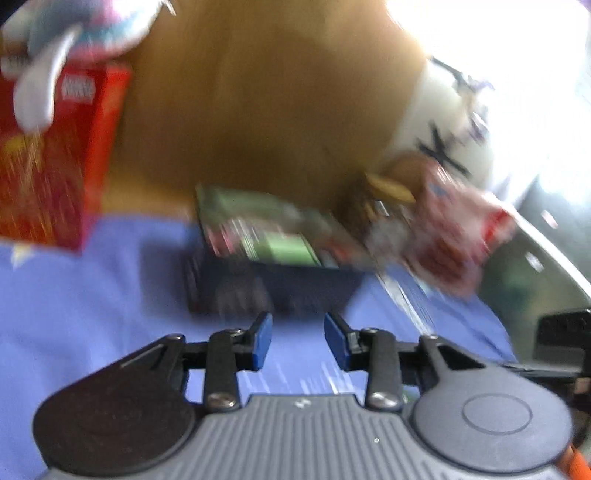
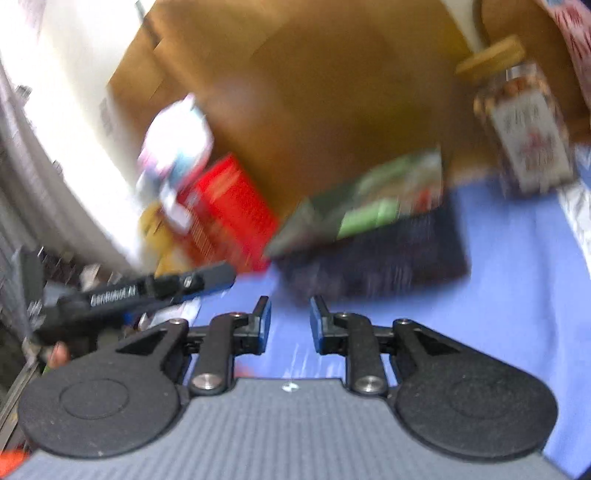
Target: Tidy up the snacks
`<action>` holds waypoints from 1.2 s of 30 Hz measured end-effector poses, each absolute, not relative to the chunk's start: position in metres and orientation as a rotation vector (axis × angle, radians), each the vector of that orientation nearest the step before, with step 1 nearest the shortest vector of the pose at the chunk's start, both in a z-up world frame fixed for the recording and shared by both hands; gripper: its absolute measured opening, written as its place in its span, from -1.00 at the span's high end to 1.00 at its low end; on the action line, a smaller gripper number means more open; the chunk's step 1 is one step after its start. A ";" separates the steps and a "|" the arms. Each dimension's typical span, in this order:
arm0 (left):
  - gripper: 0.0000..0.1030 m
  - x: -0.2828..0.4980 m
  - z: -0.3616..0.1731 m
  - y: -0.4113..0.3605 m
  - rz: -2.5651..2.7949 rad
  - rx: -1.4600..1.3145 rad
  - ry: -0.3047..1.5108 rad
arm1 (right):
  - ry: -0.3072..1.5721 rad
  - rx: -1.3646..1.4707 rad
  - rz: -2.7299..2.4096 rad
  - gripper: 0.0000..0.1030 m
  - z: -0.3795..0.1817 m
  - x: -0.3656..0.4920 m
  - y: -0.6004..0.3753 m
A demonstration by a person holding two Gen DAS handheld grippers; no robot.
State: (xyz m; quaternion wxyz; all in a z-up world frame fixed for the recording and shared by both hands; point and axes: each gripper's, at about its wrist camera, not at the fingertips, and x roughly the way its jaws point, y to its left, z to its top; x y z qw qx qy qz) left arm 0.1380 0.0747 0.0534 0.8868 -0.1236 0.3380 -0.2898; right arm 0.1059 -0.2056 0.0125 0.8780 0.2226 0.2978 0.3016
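Observation:
Both views are motion-blurred. A flat dark box with a green label (image 1: 266, 240) lies on the blue cloth (image 1: 110, 295), straight ahead of my left gripper (image 1: 298, 338), which is open and empty just short of it. A red snack box (image 1: 55, 155) stands at the left with a pale bag (image 1: 74, 33) on top. A jar with a wooden lid (image 1: 391, 188) and a red-white packet (image 1: 454, 236) are at the right. My right gripper (image 2: 290, 321) is open and empty in front of the same dark box (image 2: 373, 240). The red box (image 2: 229, 214) and the jar (image 2: 524, 125) also show there.
A brown cardboard wall (image 1: 266, 92) backs the snacks. The left gripper's body (image 2: 147, 291) crosses the right wrist view at the left. A white surface (image 2: 48, 122) and metal racks lie beyond the cloth's left edge.

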 end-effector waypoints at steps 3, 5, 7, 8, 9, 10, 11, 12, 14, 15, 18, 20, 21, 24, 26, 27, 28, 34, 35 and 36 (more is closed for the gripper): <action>0.25 0.111 0.040 0.073 -0.679 -0.233 0.754 | 0.666 0.389 0.664 0.36 0.003 0.066 -0.198; 0.19 0.098 0.033 0.070 -0.712 -0.218 0.784 | 0.675 0.302 0.670 0.33 0.002 0.043 -0.190; 0.19 0.088 0.025 0.065 -0.729 -0.192 0.816 | 0.699 0.237 0.673 0.17 0.000 0.031 -0.180; 0.19 0.084 0.022 0.063 -0.727 -0.185 0.831 | 0.715 0.198 0.668 0.18 -0.001 0.027 -0.173; 0.19 0.082 0.018 0.060 -0.727 -0.185 0.841 | 0.725 0.168 0.663 0.19 -0.003 0.025 -0.170; 0.19 0.080 0.014 0.059 -0.731 -0.193 0.853 | 0.735 0.141 0.661 0.19 -0.005 0.020 -0.170; 0.19 0.079 0.011 0.058 -0.731 -0.200 0.866 | 0.747 0.111 0.652 0.19 -0.008 0.020 -0.166; 0.19 0.077 0.009 0.058 -0.729 -0.202 0.877 | 0.752 0.071 0.624 0.19 -0.010 0.019 -0.162; 0.11 0.073 0.007 0.059 -0.721 -0.196 0.881 | 0.739 0.002 0.552 0.19 -0.013 0.015 -0.162; 0.06 0.069 0.007 0.060 -0.720 -0.191 0.879 | 0.733 -0.014 0.525 0.19 -0.013 0.015 -0.162; -0.10 0.070 0.001 0.057 -0.707 -0.195 0.900 | 0.726 0.007 0.542 0.12 -0.013 0.015 -0.161; 0.01 0.072 -0.004 0.055 -0.709 -0.219 0.897 | 0.734 0.026 0.572 -0.02 -0.018 0.017 -0.157; 0.14 0.074 -0.005 0.054 -0.711 -0.230 0.904 | 0.714 0.027 0.572 -0.02 -0.020 0.015 -0.154; 0.32 0.077 0.001 0.053 -0.678 -0.231 0.893 | 0.687 -0.022 0.533 0.30 -0.018 0.016 -0.144; 0.32 0.080 0.014 0.056 -0.670 -0.239 0.848 | 0.661 0.017 0.539 0.31 -0.010 0.023 -0.147; 0.32 0.083 0.023 0.059 -0.671 -0.248 0.816 | 0.641 0.032 0.539 0.31 -0.003 0.027 -0.148; 0.32 0.088 0.033 0.061 -0.669 -0.250 0.784 | 0.614 0.037 0.539 0.31 0.004 0.032 -0.148; 0.32 0.151 0.081 0.062 -0.608 -0.272 0.633 | 0.458 0.034 0.518 0.31 0.049 0.094 -0.148; 0.31 0.167 0.085 0.061 -0.586 -0.271 0.622 | 0.449 0.052 0.518 0.31 0.057 0.115 -0.149; 0.29 0.184 0.088 0.059 -0.560 -0.268 0.613 | 0.449 0.065 0.518 0.31 0.061 0.133 -0.150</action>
